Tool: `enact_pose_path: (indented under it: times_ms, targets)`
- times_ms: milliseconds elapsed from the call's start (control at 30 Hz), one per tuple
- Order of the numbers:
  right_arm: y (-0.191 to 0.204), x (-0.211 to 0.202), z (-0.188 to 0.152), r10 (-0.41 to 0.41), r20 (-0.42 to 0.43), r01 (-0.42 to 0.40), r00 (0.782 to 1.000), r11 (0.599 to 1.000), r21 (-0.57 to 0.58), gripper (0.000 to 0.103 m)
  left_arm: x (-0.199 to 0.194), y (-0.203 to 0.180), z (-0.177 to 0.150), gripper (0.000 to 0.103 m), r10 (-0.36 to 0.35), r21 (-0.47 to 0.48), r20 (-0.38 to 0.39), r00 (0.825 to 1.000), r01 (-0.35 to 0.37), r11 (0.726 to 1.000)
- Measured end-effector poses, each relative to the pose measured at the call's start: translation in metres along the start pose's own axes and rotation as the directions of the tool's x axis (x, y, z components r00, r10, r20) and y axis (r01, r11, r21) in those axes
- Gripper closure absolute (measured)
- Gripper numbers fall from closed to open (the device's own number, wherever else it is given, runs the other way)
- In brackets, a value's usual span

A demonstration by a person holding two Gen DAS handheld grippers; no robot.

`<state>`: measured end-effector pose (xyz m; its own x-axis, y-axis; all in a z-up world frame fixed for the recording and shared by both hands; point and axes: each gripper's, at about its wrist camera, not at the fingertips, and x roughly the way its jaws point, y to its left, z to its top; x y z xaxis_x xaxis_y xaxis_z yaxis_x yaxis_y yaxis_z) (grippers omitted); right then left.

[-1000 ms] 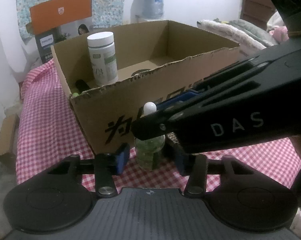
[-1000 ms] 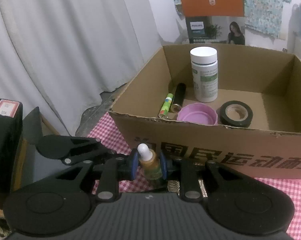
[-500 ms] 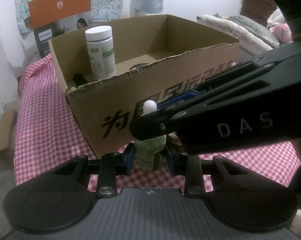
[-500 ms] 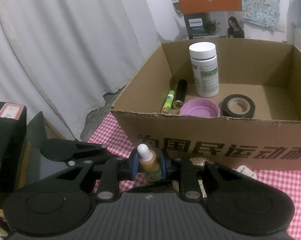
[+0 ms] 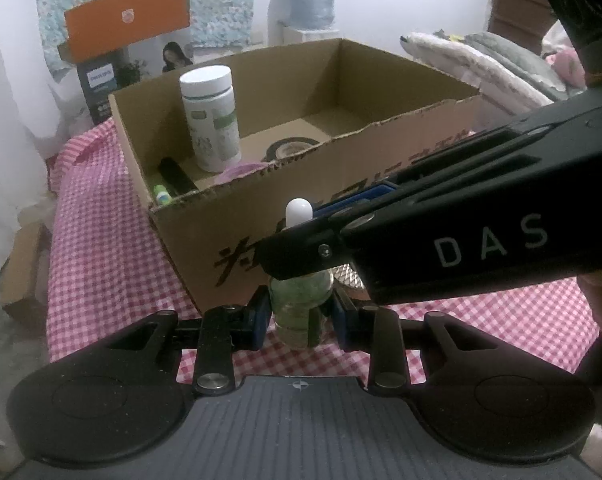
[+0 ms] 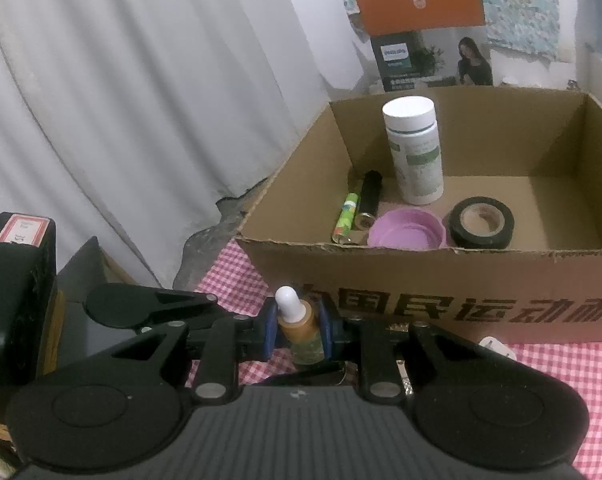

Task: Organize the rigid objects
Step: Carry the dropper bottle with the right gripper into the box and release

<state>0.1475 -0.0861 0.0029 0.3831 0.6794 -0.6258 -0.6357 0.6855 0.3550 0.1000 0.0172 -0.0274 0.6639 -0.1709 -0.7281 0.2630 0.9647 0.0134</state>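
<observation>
A small dropper bottle [image 5: 301, 308] with a white bulb and greenish liquid stands just in front of the cardboard box [image 5: 261, 236]. My left gripper [image 5: 301, 320] is shut on its lower body. My right gripper [image 6: 299, 330] is shut on its upper part [image 6: 299, 320], and its arm crosses the left wrist view. The box [image 6: 441, 280] holds a white pill bottle [image 6: 415, 152], a black tube [image 6: 369, 200], a green stick [image 6: 347, 218], a purple lid [image 6: 405, 232] and a roll of black tape [image 6: 481, 222].
A red-checked cloth [image 5: 101, 240] covers the table. A white plug-like item [image 6: 497, 350] and a shiny metal thing [image 5: 351, 274] lie by the box front. An orange and dark carton [image 6: 425, 32] stands behind. White curtains [image 6: 121, 100] hang to the left.
My left gripper has closed from wide open onto the bottle. Both views have risen a little, showing more of the box's inside. The right gripper has kept its hold.
</observation>
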Motion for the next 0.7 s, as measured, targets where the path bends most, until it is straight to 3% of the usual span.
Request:
enact_pose_path:
  times_ms: [467, 700]
  targets:
    - [0.018, -0.025, 0.006, 0.009, 0.059, -0.007, 0.998, 0.999, -0.041, 0.079, -0.031, -0.009, 0.007, 0.072, 0.037, 0.011, 0.062, 0.997, -0.038, 0.999]
    - [0.028, -0.051, 0.027, 0.003, 0.127, 0.009, 0.992, 0.995, -0.095, 0.079, -0.053, -0.008, 0.032, 0.072, 0.025, 0.031, 0.142, 0.99, -0.03, 0.999]
